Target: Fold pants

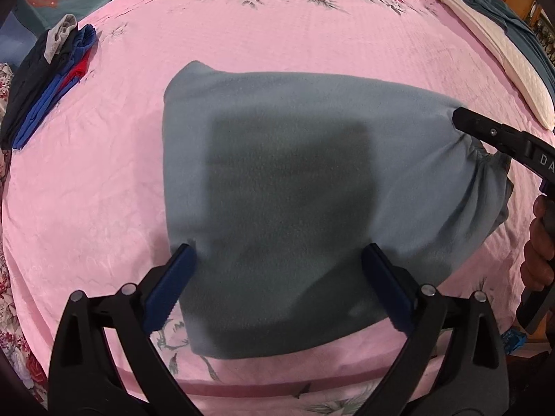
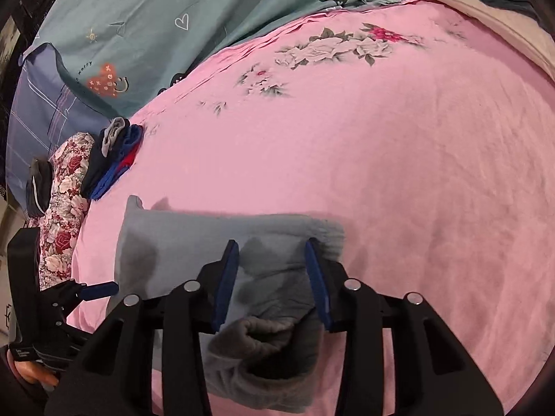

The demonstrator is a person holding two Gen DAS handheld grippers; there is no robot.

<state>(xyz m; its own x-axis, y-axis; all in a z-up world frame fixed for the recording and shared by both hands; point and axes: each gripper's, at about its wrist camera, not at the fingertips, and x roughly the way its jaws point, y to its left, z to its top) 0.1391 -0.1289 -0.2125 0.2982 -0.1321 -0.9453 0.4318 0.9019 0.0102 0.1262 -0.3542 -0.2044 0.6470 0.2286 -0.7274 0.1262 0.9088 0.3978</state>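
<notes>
**Pants: folded, risk at the waistband**

Pants [image 1: 277, 180] lie folded on the pink bedsheet [image 1: 104, 173]. Left gripper [image 1: 277, 277] gaping, clear above the cloth. Right gripper [image 2: 272, 277] half-spread astride the bunched waistband [image 2: 263, 346]; grip uncertain. Lifting could snag and undo the fold.

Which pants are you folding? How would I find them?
Look at the big pink bedsheet with flowers printed on it. In its middle lie the fuzzy grey-blue pants, folded into a thick pad, with both grippers over them. The pile of clothes near the sheet's edge is dark, bright blue and red instead.
</notes>
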